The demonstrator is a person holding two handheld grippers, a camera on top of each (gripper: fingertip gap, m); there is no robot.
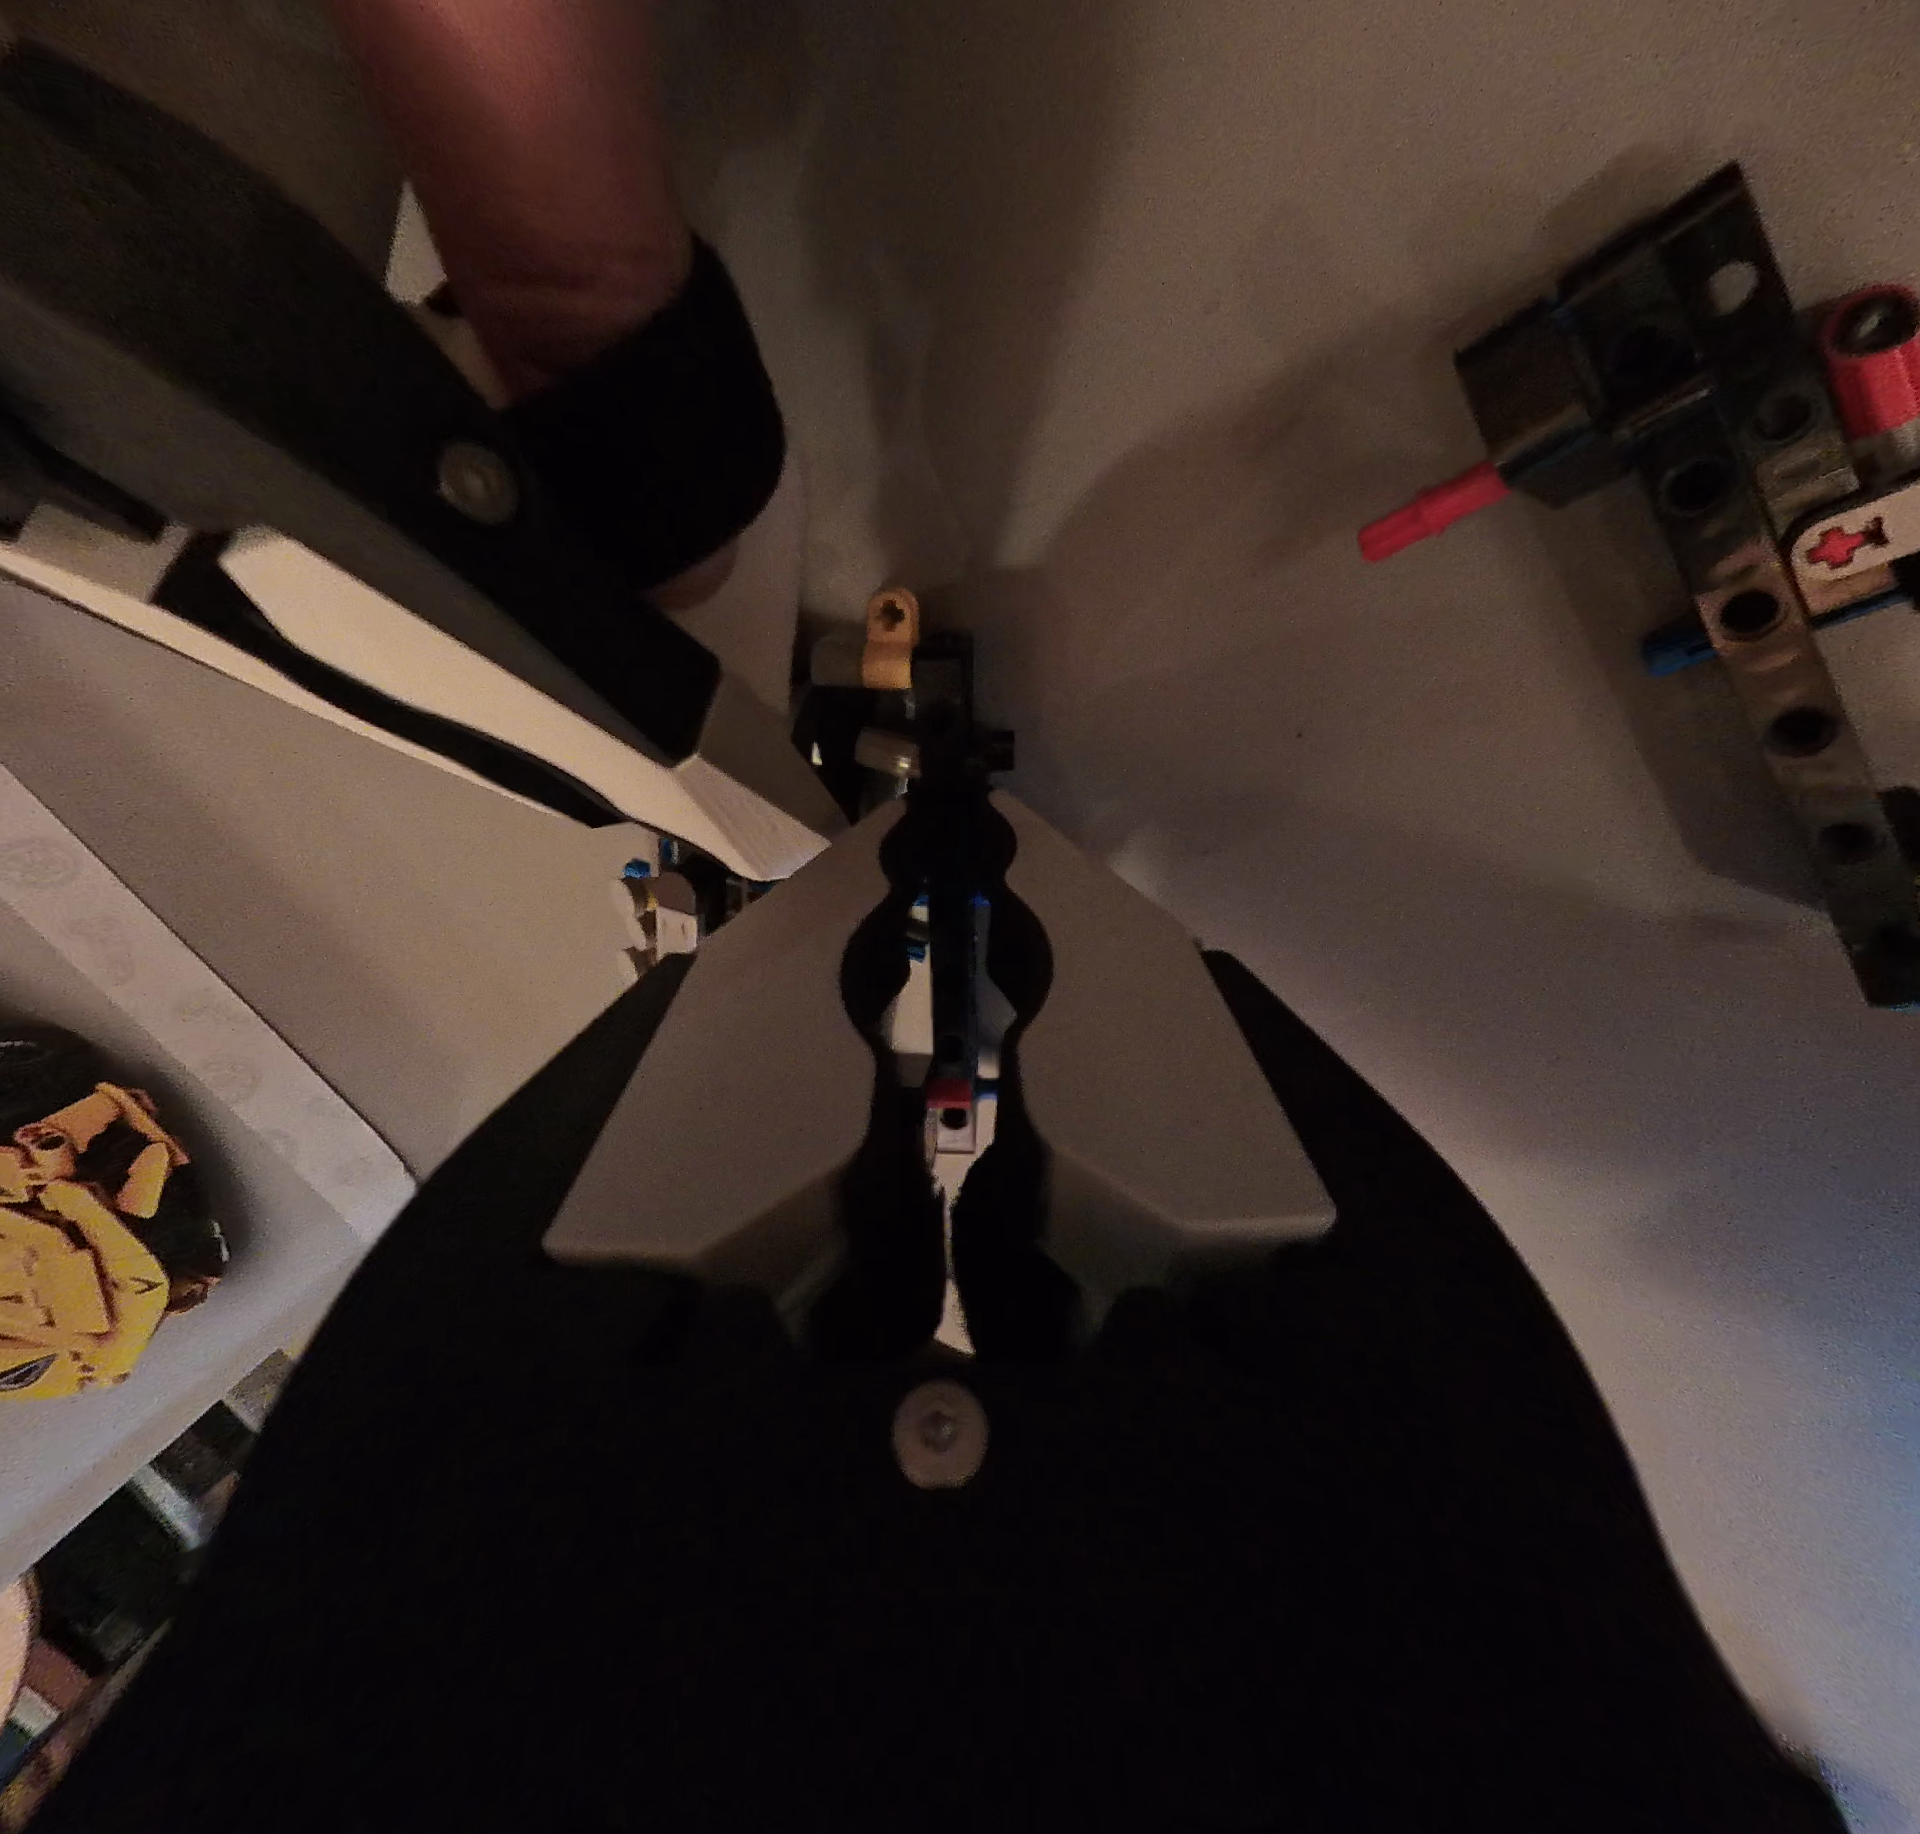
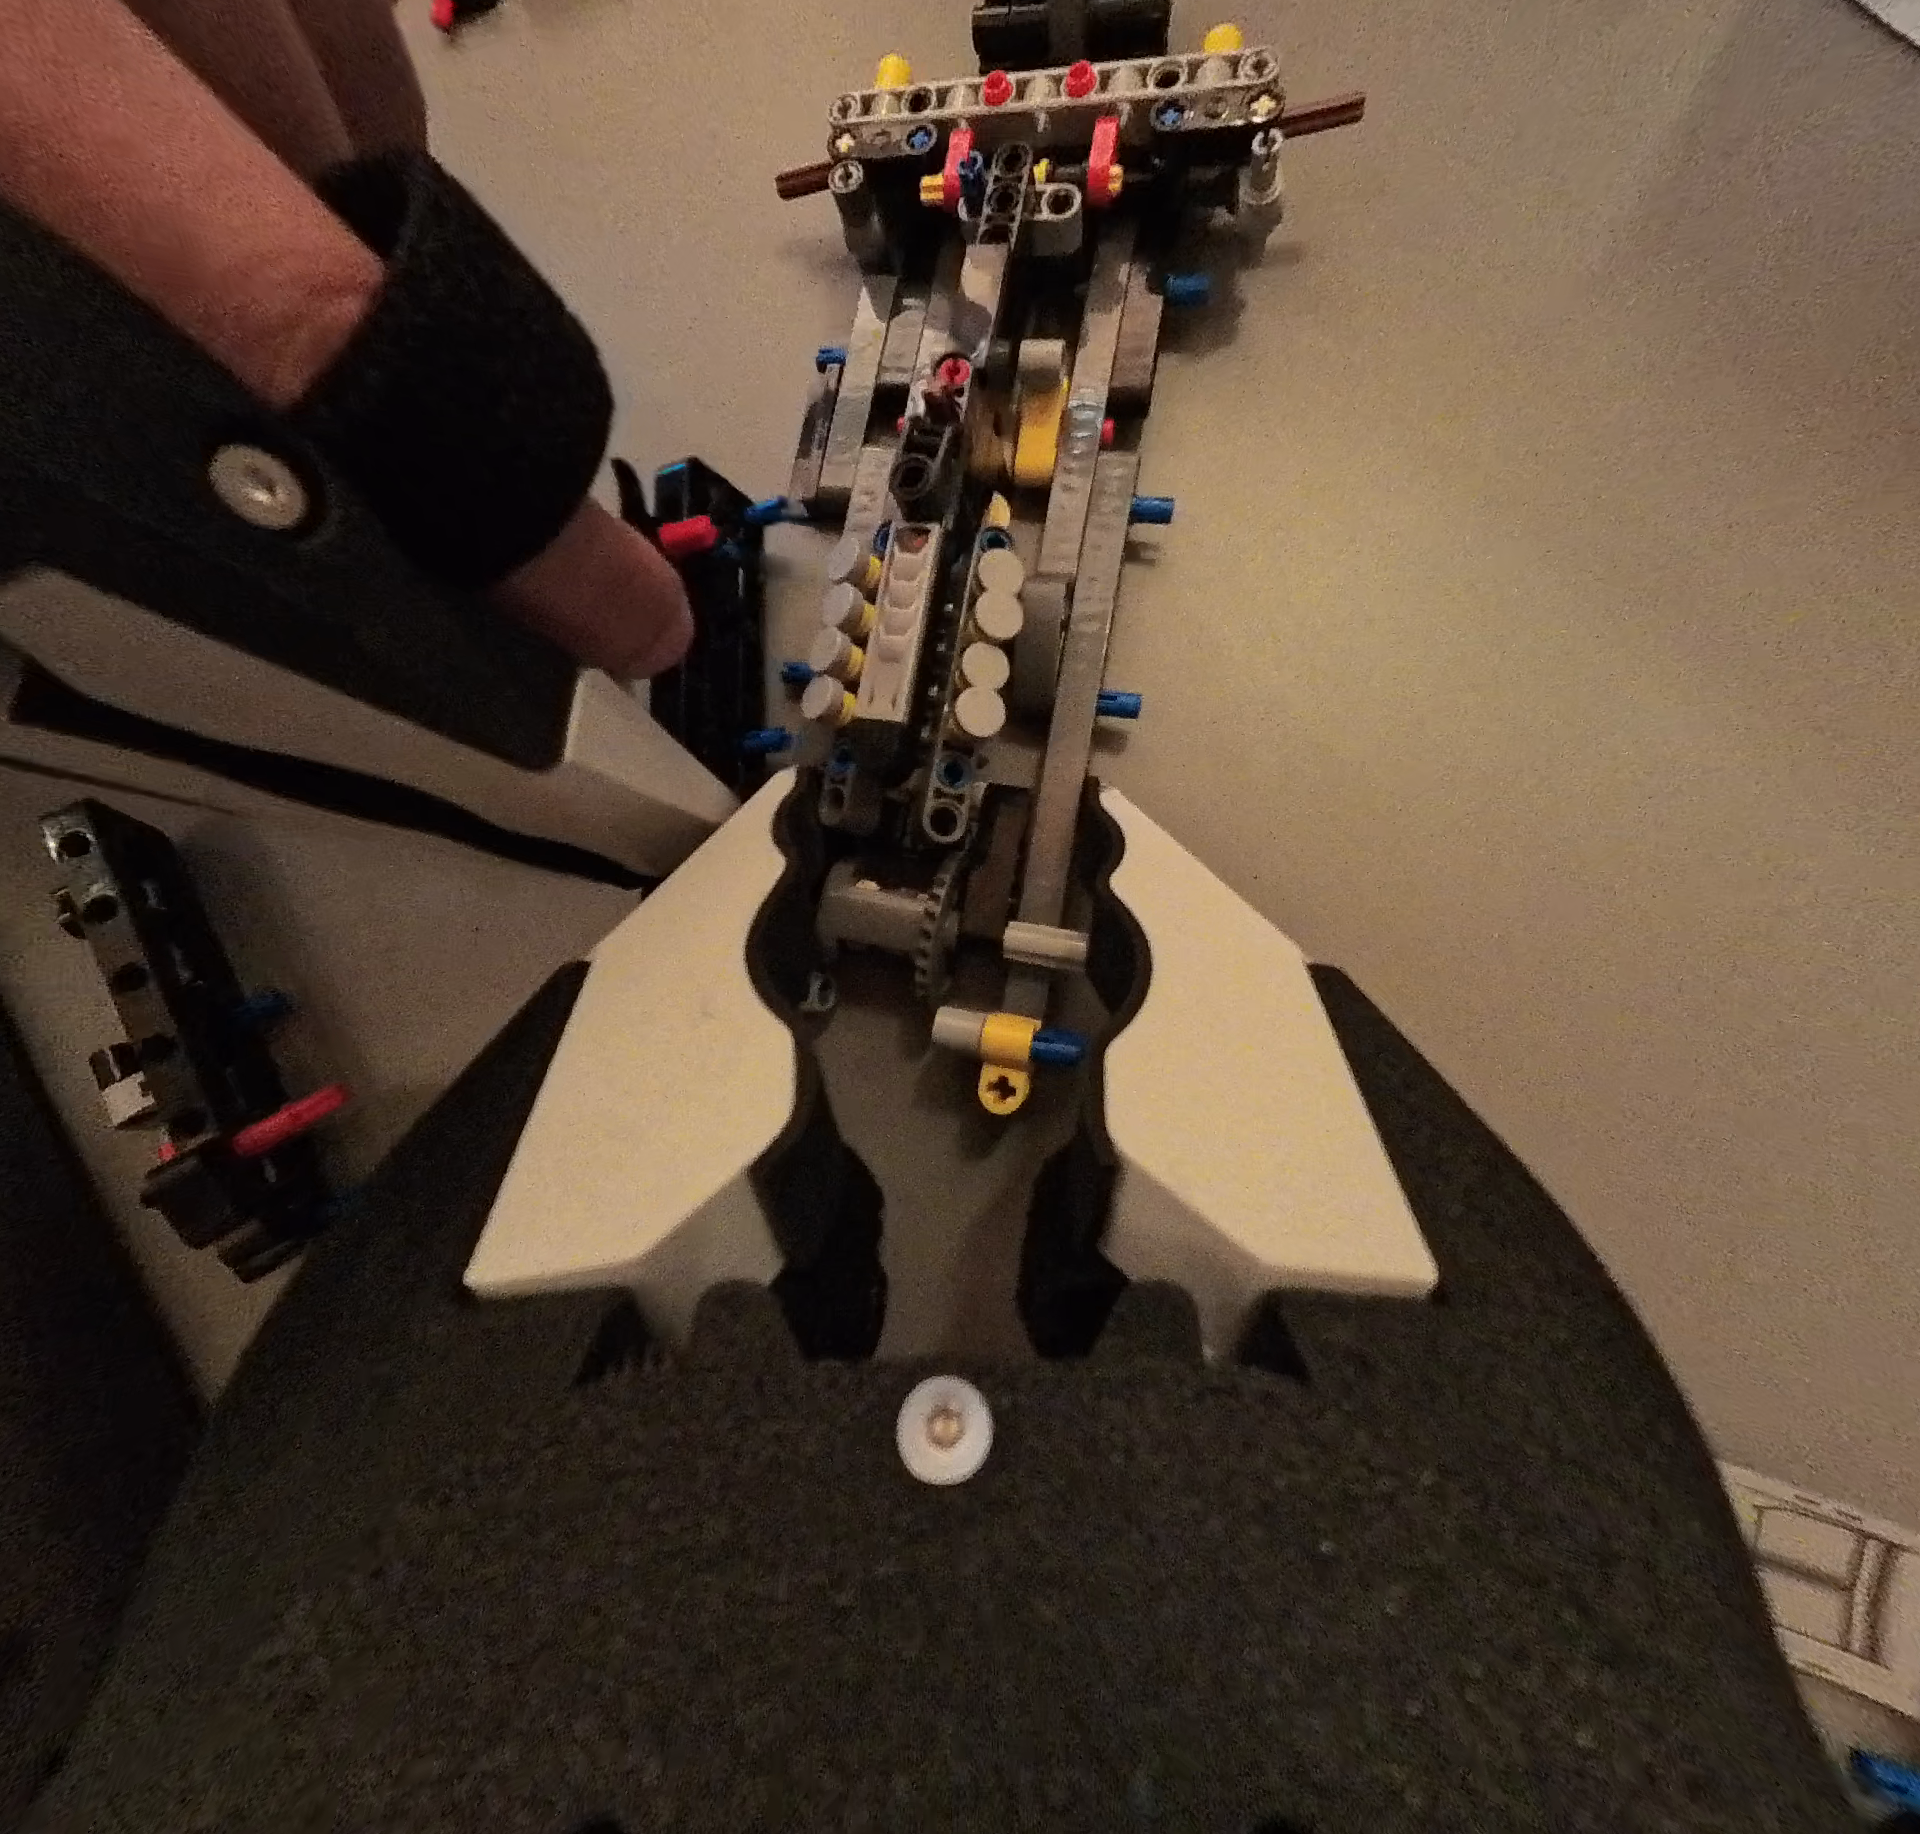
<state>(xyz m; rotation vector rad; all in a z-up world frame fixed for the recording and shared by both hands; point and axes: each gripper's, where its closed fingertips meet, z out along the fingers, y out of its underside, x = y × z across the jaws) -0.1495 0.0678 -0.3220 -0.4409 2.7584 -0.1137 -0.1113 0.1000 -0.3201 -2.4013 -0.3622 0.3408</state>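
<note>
Both grippers (L (image 1: 940, 849), R (image 2: 940, 901)) clenched on brick chassis (image 2: 997, 496) ends.

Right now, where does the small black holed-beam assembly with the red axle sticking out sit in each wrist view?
Left wrist view: black holed-beam assembly with the red axle, right edge, upper half, on the pale table.
Right wrist view: left edge, lower half, beside the right gripper.
Shared landmark: yellow cross-hole connector at the long grey chassis's end.
</note>
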